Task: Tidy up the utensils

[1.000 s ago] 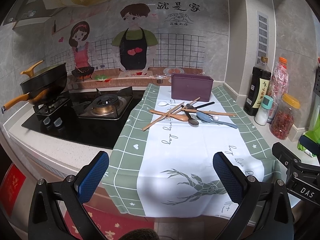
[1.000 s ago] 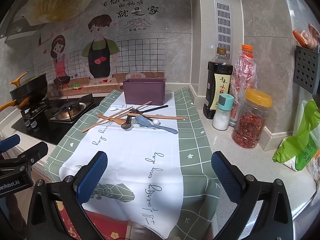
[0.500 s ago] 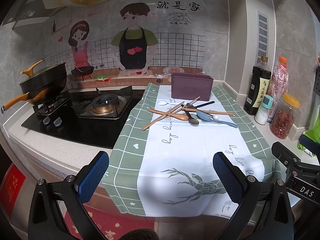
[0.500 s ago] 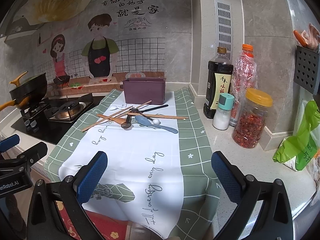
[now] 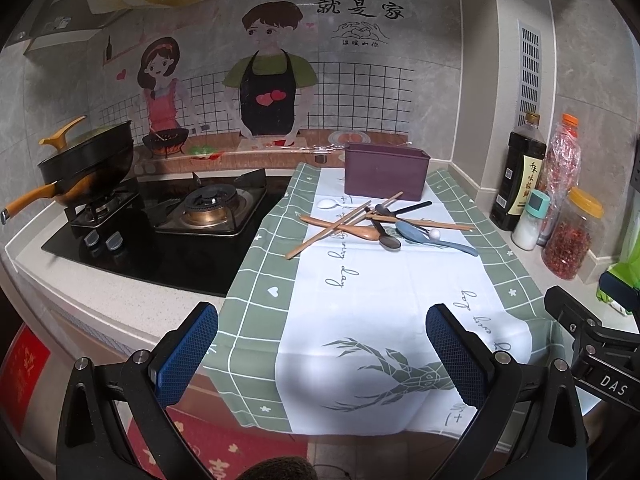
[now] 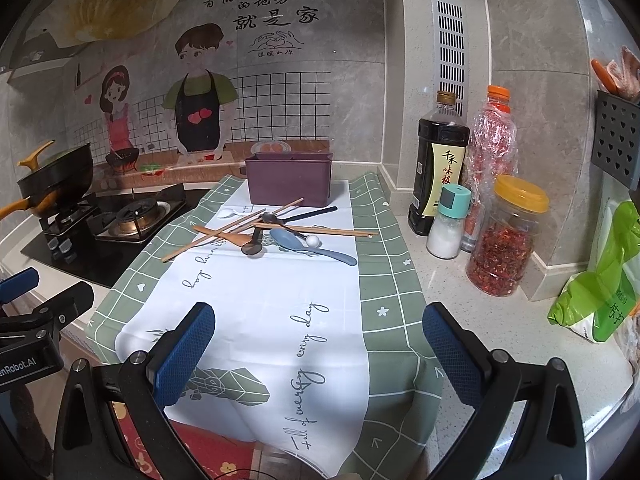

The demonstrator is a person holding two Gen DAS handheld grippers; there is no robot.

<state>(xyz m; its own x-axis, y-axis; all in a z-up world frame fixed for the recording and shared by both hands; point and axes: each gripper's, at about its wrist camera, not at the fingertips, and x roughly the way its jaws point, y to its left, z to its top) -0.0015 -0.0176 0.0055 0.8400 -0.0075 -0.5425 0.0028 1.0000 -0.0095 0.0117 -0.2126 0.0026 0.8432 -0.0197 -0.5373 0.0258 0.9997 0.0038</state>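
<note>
I held both grippers back at the near edge of the counter, the left gripper [image 5: 320, 344] and the right gripper [image 6: 318, 340] each spread wide with nothing between the blue pads. The utensils lay in a crossed heap on the white strip of the tablecloth [image 6: 260, 300], just in front of the purple holder [image 6: 289, 178], which stood at the far end near the wall.

Nothing had been sorted yet, as far as I could judge. The sensible start seemed to be whatever lay on top and loose: the blue spoon [image 6: 312, 247] stuck out toward the right side, clear of most of the tangle (a small white ball-like piece sat against it, and I could not tell what it was). I judged the right gripper best placed for that handle. The wooden chopsticks [image 5: 340, 224] crossed the wooden spoon [image 5: 340, 227] and the dark spoon [image 5: 387, 236], so pulling one sideways risked scattering the rest; lifting straight up looked safer. The condiment bottles [image 6: 440, 160] stood well apart to the right.
</note>
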